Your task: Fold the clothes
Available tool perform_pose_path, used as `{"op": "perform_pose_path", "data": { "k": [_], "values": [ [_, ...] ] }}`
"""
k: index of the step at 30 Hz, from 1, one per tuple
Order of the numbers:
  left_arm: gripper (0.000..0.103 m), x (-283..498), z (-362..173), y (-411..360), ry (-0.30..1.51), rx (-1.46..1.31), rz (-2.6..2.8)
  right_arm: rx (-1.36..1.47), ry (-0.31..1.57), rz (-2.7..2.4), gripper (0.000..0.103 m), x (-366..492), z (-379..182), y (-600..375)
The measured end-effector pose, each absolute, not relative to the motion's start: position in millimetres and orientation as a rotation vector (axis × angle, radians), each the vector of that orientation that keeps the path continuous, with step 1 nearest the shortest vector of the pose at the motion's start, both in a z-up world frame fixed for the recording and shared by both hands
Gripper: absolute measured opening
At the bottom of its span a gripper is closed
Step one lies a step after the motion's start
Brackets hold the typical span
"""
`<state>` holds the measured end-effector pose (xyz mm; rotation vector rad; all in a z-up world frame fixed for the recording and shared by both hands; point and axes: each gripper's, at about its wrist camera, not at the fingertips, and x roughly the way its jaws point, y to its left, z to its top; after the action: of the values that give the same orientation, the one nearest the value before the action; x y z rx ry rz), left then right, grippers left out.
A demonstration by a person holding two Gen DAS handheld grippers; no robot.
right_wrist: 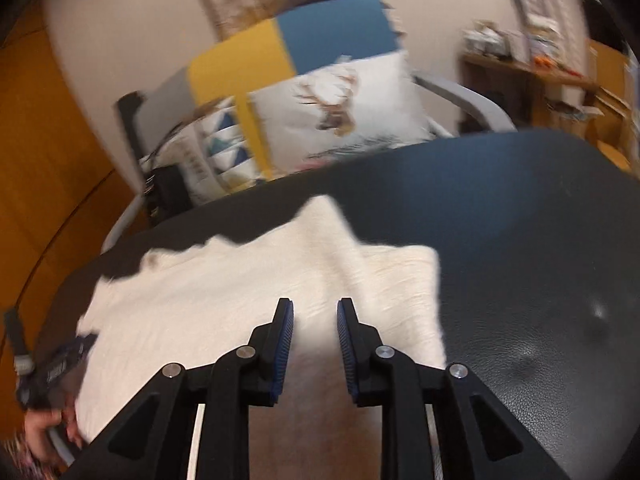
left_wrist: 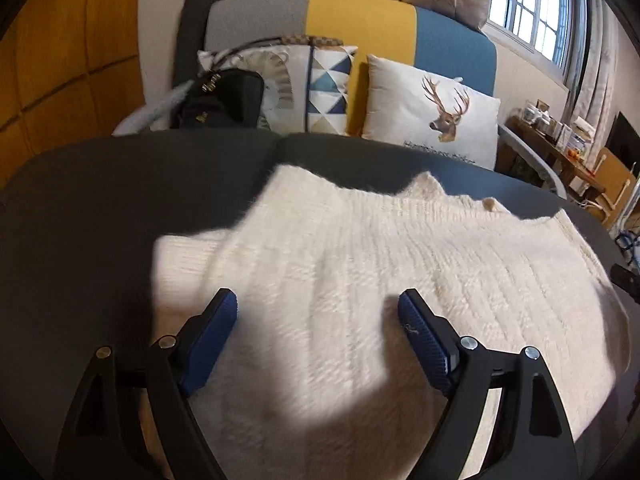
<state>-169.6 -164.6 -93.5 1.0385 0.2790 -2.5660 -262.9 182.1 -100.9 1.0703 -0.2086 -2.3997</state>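
sofa (left_wrist: 360, 20) grey-yellow-blue | deer cushion (left_wrist: 432, 112) | window (left_wrist: 532, 4) daylit

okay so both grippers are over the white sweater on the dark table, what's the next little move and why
Probably lower the left gripper and close it on the white sweater. Its jaws stand wide open above the knit, holding nothing. The right gripper is open too, jaws narrower, empty, over the sweater on the dark table.

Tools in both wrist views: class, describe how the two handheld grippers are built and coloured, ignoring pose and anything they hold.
The left tool and right tool match: matte black angular linkage arms with triangular cut-outs, silver round pivot pins, and two flat fingers faced with ribbed dark-blue pads. The right view also shows thin white strips between the arms. No sleeves or cables are visible.
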Motion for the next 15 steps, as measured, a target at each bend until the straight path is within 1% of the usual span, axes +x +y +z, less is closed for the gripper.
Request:
{"op": "perform_pose_path", "data": {
  "k": [2,3,4,5,7,8,12,15],
  "values": [
    [0.085,-163.9,-93.9,-162.3,0.196,1.058,-2.536,1.140,-0.126,-2.379,0.020,-260.7,-115.7,183.0],
    [0.085,-161.9,-94.3,-165.0,0.196,1.075,-2.526,1.190,-0.104,-2.380,0.019,-261.4,-126.1,185.8],
    [0.085,-159.9,-94.5,-167.7,0.196,1.091,-2.517,1.189,-0.144,-2.368,0.018,-260.9,-132.2,191.9],
    [0.085,-156.3,-91.1,-171.5,0.227,1.085,-2.523,1.173,-0.231,-2.347,0.018,-259.9,-133.9,200.9],
    [0.085,-144.3,-81.8,-181.0,0.292,1.043,-2.538,1.160,-0.393,-2.297,0.021,-258.7,-129.0,218.2],
    [0.085,-139.3,-78.9,-185.3,0.315,1.024,-2.541,1.134,-0.439,-2.304,0.021,-256.1,-124.4,226.0],
    [0.085,-124.6,-78.5,-219.8,0.512,1.004,-2.518,1.101,-0.471,-2.356,0.026,-251.3,-110.6,253.1],
    [0.085,-123.3,-92.7,-249.5,0.766,1.080,-2.458,1.202,-0.521,-2.300,0.031,-269.0,-120.2,265.8]
  ]
}}
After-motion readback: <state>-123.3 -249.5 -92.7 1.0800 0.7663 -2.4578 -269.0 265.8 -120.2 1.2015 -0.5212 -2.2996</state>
